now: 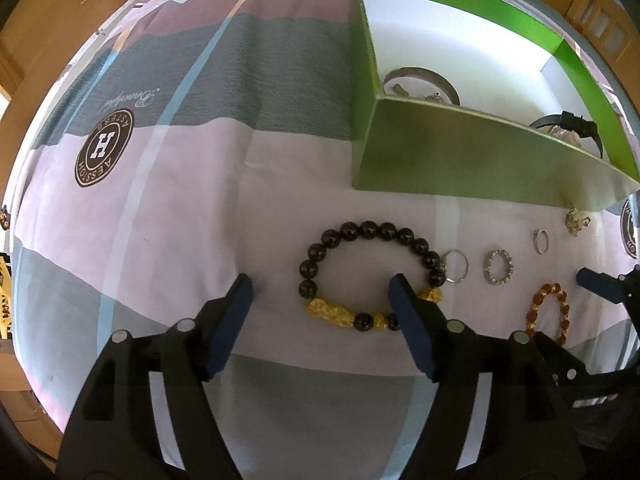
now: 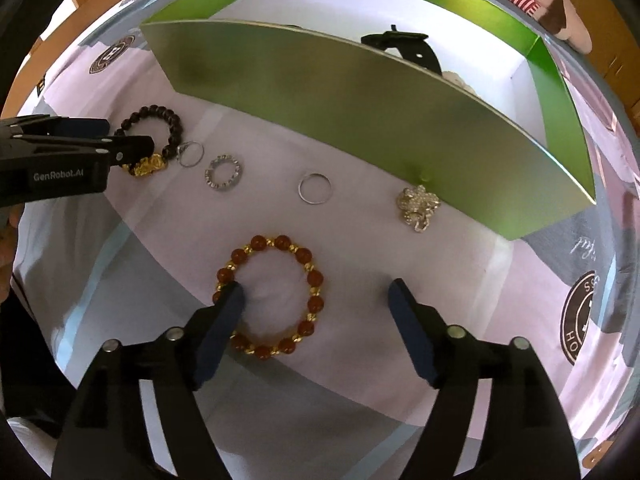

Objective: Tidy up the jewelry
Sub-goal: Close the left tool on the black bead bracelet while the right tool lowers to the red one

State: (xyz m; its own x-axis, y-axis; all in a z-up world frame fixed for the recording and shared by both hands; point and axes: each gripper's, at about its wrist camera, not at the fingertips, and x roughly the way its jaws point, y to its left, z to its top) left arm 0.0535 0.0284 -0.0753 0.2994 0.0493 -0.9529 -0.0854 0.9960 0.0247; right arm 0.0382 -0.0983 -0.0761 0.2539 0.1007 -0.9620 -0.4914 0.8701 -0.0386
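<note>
A black-bead bracelet with gold charms (image 1: 362,276) lies on the bedspread, and my left gripper (image 1: 322,290) stands open over it, its right finger inside the loop. To the right lie a plain silver ring (image 1: 456,266), a studded ring (image 1: 498,267), a thin ring (image 1: 541,241) and a sparkly brooch (image 1: 576,220). An amber-and-gold bracelet (image 2: 269,295) lies under my open right gripper (image 2: 316,296), whose left finger rests on the loop's left side. The same rings (image 2: 225,173) and brooch (image 2: 418,205) lie beyond it. A green box (image 2: 360,120) holds a black watch (image 2: 416,50).
The green box (image 1: 460,160) has a white interior with a grey bangle (image 1: 424,80) and a black watch (image 1: 576,124) inside. The striped pink and grey bedspread (image 1: 180,200) spreads left. Wooden furniture (image 1: 600,12) stands behind. A pillow lies at the far edge.
</note>
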